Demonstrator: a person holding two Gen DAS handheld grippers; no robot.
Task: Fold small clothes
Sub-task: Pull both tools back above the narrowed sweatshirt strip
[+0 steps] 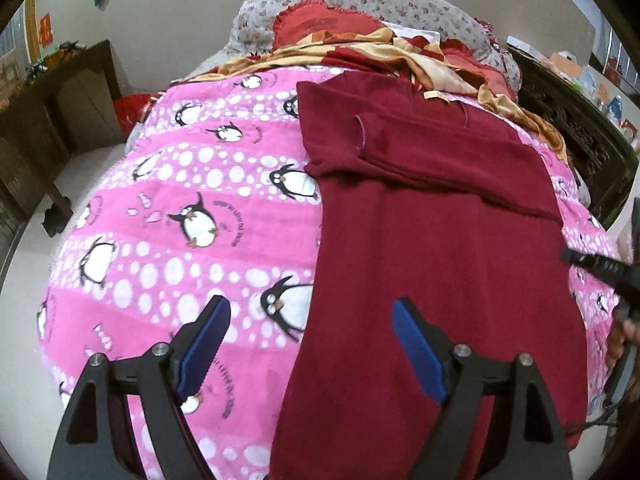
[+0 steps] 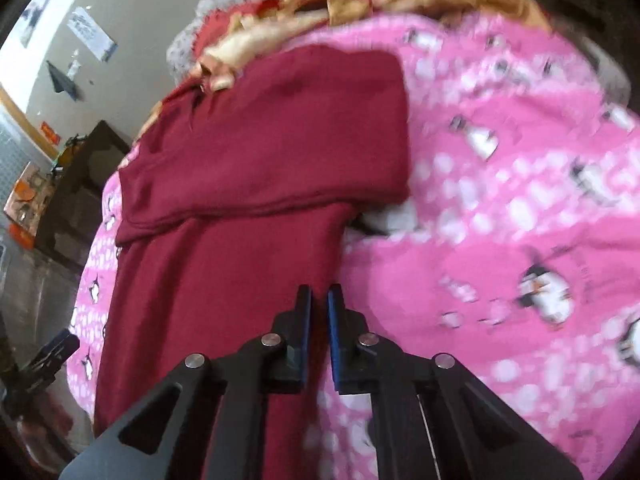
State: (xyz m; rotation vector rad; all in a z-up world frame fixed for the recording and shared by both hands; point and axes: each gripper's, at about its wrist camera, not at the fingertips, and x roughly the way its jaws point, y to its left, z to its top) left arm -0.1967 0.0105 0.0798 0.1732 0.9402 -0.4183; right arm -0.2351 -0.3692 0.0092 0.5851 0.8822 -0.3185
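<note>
A dark red long-sleeved top [image 1: 436, 248] lies flat on a pink penguin blanket [image 1: 168, 208], with both sleeves folded across its chest. My left gripper [image 1: 312, 316] is open above the garment's left edge near the hem, holding nothing. In the right wrist view the same top [image 2: 256, 184] lies left of centre. My right gripper [image 2: 319, 300] hovers over the top's right edge with its jaws nearly closed and a narrow gap between them; nothing is visibly held. The right gripper also shows at the right edge of the left wrist view [image 1: 600, 268].
Red and gold bedding [image 1: 400, 48] and floral pillows [image 1: 360, 0] lie at the head of the bed. A dark wooden cabinet [image 1: 60, 100] stands left of the bed. A carved dark headboard [image 1: 580, 128] runs along the right.
</note>
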